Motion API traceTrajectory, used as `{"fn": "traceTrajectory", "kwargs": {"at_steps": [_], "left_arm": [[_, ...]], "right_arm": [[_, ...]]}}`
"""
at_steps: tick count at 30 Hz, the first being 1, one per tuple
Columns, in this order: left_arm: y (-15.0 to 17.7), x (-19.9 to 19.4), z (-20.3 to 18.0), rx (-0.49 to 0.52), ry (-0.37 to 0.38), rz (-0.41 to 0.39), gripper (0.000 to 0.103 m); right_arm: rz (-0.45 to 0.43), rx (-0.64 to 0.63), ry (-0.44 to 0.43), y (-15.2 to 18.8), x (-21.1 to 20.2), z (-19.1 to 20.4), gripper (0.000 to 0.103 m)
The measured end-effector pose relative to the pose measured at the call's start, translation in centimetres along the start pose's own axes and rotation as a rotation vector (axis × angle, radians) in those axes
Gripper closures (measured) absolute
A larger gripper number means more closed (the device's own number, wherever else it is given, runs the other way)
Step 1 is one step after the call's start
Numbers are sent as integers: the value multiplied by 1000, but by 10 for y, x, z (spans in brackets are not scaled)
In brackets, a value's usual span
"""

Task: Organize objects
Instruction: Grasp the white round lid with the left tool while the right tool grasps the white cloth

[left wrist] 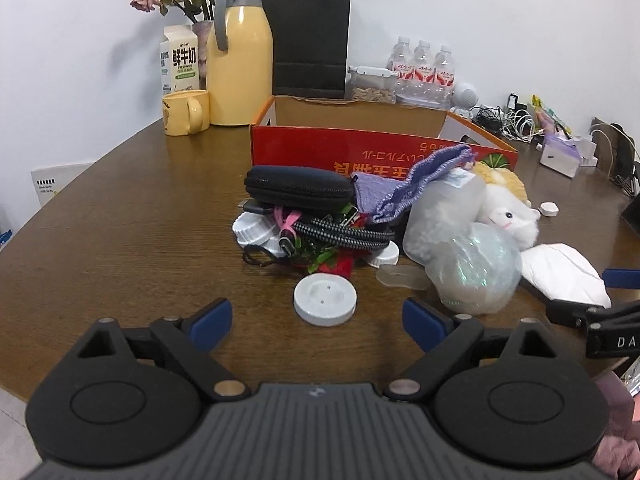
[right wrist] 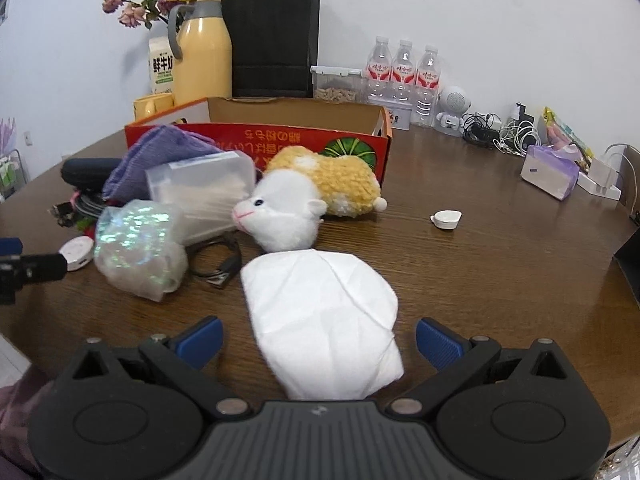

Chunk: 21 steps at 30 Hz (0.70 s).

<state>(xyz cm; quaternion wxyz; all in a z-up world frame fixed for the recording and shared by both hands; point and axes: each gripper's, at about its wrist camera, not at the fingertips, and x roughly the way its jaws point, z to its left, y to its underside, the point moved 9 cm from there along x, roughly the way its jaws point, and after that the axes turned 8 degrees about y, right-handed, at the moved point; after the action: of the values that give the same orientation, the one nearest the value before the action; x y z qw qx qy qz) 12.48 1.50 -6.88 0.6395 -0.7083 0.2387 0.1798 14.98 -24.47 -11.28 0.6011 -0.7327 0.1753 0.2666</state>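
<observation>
The left gripper [left wrist: 317, 322] is standing with its fingers wide and nothing between the blue pads; the white round disc [left wrist: 325, 299] is lying on the table just ahead of them, at 12 o'clock. The right gripper [right wrist: 319, 343] is spread wide too, its pads sitting either side of the white face mask [right wrist: 320, 312] without pressing on it.

Further out, at 12 o'clock from the disc, the pile is waiting: the black zip case [left wrist: 298, 189], braided cables [left wrist: 340, 232], purple knit cloth [left wrist: 416, 180], a clear plastic box [right wrist: 204, 188], an iridescent bag [right wrist: 136, 248] and the plush hamster [right wrist: 312, 200]. A small white cap [right wrist: 445, 219] is lying alone at 2 o'clock from the mask.

Beyond it all the red cardboard box [left wrist: 360, 148] is standing open, and the part of its inside that shows looks empty. So, by my reckoning, the sorting is barely starting: nothing is in yet, everything is left.
</observation>
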Motion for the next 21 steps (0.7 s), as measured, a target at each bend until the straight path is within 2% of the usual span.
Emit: {"fn": "traceTrajectory", "kwargs": {"at_steps": [4, 8, 9, 10, 12, 13, 18, 20, 21], "left_arm": [[-3, 11, -3, 11, 2, 13, 13], [-1, 25, -5, 1, 8, 54, 34], [-2, 25, -4, 4, 3, 48, 35], [-2, 26, -4, 3, 1, 47, 40], [-3, 27, -4, 0, -1, 41, 58], [-4, 27, -3, -1, -5, 39, 62], [-4, 27, -3, -2, -2, 39, 63], [-4, 26, -3, -6, -2, 38, 63], [-4, 25, -3, -9, 0, 37, 63]], "right_arm": [[8, -13, -24, -1, 9, 1, 0], [8, -9, -43, -4, 15, 1, 0], [9, -5, -51, -4, 16, 0, 0], [13, 4, -55, -4, 17, 0, 0], [15, 18, -71, -4, 19, 0, 0], [13, 19, -73, -4, 19, 0, 0], [3, 9, -97, -4, 17, 3, 3], [-5, 5, -105, -4, 14, 3, 11], [-8, 5, -107, -5, 13, 3, 19]]}}
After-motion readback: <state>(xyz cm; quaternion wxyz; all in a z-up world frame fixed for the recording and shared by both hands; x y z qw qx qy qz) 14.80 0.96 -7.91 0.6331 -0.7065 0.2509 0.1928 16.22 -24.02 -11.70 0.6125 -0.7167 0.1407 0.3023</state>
